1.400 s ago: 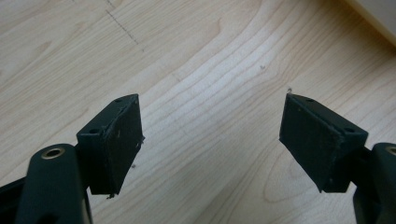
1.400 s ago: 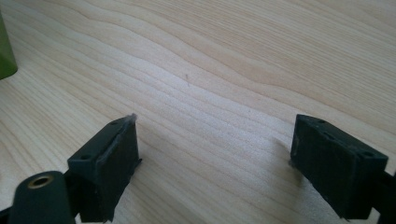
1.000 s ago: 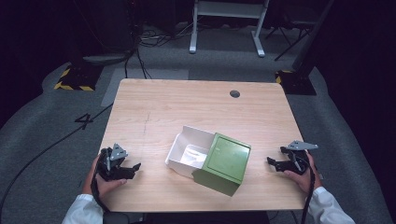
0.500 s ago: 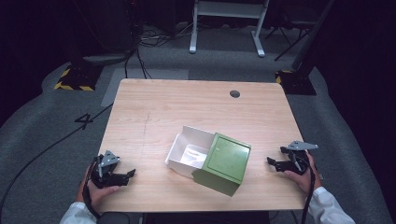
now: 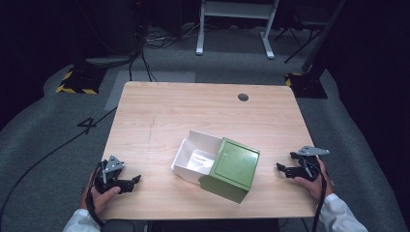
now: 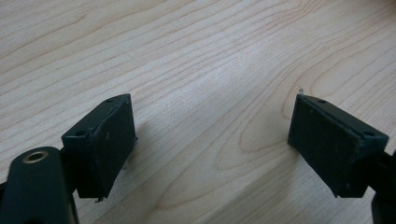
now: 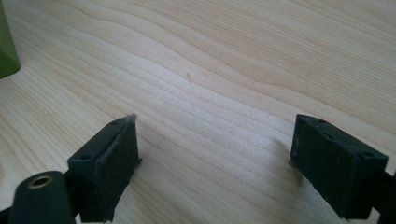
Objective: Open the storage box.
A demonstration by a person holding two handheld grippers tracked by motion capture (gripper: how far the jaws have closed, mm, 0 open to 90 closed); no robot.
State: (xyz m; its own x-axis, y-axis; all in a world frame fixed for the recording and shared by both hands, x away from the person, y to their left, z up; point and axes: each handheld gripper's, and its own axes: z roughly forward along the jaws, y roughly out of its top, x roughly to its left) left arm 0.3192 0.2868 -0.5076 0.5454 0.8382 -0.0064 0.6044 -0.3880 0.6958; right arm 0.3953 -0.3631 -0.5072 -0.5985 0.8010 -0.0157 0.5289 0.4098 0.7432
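A white open box [image 5: 196,156] sits near the middle of the wooden table [image 5: 193,116], with crumpled white paper inside. A green lid [image 5: 231,169] leans over its right side. My left gripper [image 5: 134,180] rests at the table's front left corner, held in a hand, jaws open and pointing right toward the box. In the left gripper view its jaws [image 6: 212,144] stand wide apart over bare wood. My right gripper [image 5: 282,168] lies at the front right, open, pointing left at the lid. A sliver of the green lid [image 7: 6,46] shows at the left edge of the right gripper view.
A dark round cable hole [image 5: 243,97] lies near the table's far edge. Beyond the table are grey carpet, cables, a white frame's legs [image 5: 234,29] and yellow-black striped bases [image 5: 75,87].
My left gripper has slid back toward the front left corner of the table. The right gripper, the box and the lid have stayed put.
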